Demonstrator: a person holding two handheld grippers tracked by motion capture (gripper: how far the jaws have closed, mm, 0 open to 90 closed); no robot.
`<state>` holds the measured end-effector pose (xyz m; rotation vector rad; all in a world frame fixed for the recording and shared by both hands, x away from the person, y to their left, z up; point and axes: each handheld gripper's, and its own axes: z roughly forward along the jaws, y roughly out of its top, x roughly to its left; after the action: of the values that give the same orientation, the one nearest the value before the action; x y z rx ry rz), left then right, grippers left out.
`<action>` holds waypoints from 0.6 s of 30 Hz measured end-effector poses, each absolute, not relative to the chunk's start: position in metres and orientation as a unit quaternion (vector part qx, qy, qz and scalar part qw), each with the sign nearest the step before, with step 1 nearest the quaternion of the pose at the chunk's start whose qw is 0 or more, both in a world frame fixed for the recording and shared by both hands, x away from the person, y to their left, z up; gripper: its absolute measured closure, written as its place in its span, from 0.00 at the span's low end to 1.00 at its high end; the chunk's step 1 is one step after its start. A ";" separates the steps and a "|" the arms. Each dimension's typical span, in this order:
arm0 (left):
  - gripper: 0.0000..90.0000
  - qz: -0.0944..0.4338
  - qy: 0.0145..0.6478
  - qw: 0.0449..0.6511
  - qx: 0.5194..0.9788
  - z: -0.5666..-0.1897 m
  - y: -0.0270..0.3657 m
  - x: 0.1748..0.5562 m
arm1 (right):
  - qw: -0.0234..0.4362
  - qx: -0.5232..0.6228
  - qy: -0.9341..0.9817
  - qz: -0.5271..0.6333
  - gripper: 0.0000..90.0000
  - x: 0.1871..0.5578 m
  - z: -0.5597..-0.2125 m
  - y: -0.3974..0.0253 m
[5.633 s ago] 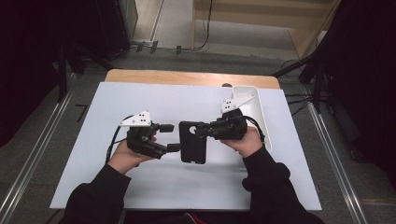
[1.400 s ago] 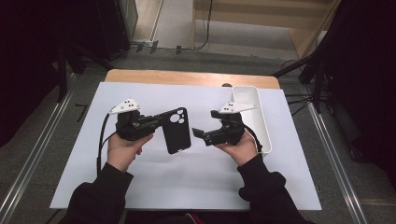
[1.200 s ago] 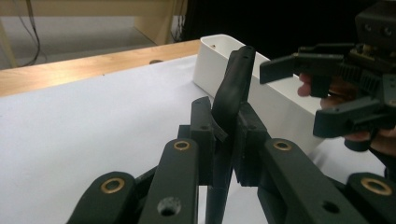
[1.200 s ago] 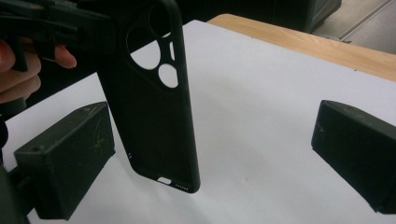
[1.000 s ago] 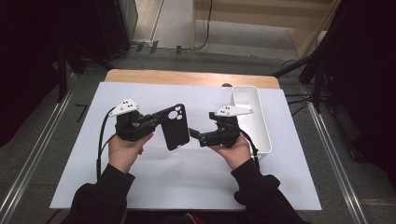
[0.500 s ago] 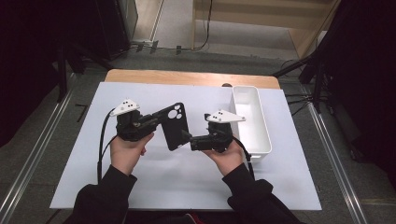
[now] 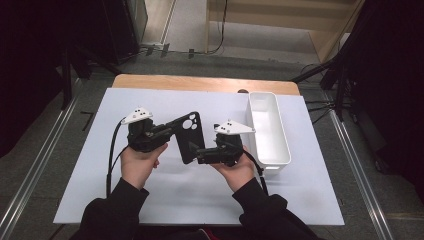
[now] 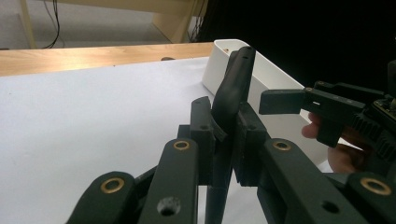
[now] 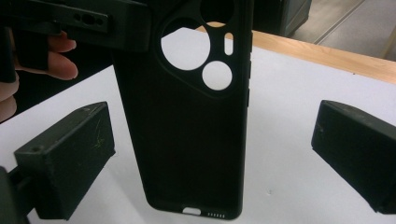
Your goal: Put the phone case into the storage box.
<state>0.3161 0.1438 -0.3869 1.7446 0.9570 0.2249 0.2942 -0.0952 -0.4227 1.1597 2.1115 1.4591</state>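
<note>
High view overhead, facing forward-down – both gripper views close, sharing phone case (image 9: 187, 116).

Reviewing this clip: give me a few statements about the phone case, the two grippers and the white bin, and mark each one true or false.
1. The left gripper is clamped on the black phone case. True.
2. The right gripper is shut on the case. False: its jaws stand open on either side of the case, with a gap on both sides.
3. The phone case lies flat on the table. False: it is held up off the white surface, standing on end in the right gripper view.
4. The white bin sits on the person's right side of the table. True.
5. The case is inside the bin. False: it is between the two grippers, left of the bin.
</note>
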 end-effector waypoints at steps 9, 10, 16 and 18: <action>0.89 0.090 0.400 0.543 0.733 -0.387 0.137 0.312 | 0.171 0.412 0.734 0.511 0.00 0.293 -0.422 -0.088; 0.89 0.089 0.398 0.543 0.734 -0.387 0.137 0.312 | 0.170 0.414 0.734 0.511 0.00 0.293 -0.422 -0.087; 0.89 0.082 0.400 0.541 0.735 -0.389 0.132 0.310 | 0.176 0.414 0.737 0.504 0.00 0.293 -0.423 -0.082; 0.89 0.081 0.399 0.541 0.736 -0.389 0.130 0.309 | 0.176 0.415 0.737 0.503 0.00 0.293 -0.423 -0.081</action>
<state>0.3086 0.1304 -0.3889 1.7495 0.9476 0.1916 0.2930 -0.0811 -0.4227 1.1749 2.0886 1.4261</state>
